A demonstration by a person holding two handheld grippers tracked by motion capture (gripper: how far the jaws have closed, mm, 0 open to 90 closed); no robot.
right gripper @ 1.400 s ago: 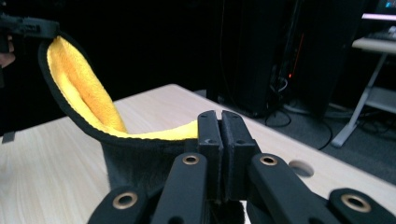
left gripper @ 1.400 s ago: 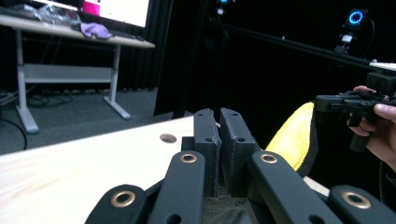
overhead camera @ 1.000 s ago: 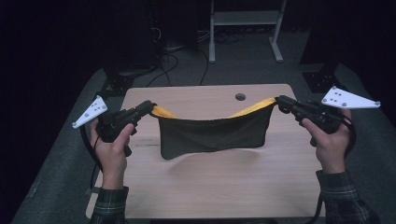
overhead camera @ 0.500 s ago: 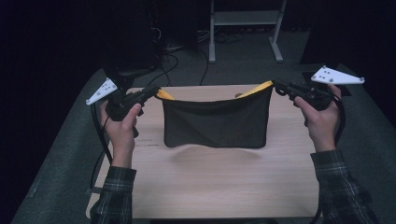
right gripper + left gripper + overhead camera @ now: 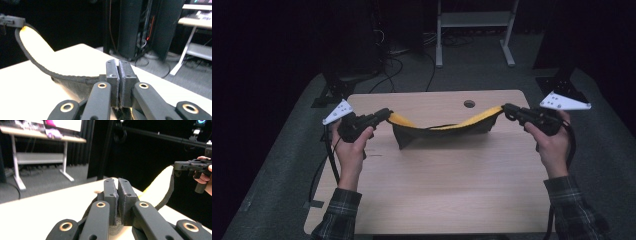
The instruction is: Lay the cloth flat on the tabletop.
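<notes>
Both claws clamped on the cloth: left claw and right claw pinching opposite corners of the dark yellow-lined cloth; I'd lower it evenly toward the bench's far edge, keeping it taut.

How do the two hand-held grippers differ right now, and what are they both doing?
The left gripper sits nearer the person in the high view; the right gripper sits farther back. The left gripper's grey plate tilts steeply; the right gripper's plate lies flatter. Both have their jaws shut on one end of the same dark cloth with a yellow lining, which sags between them onto the table.
</notes>
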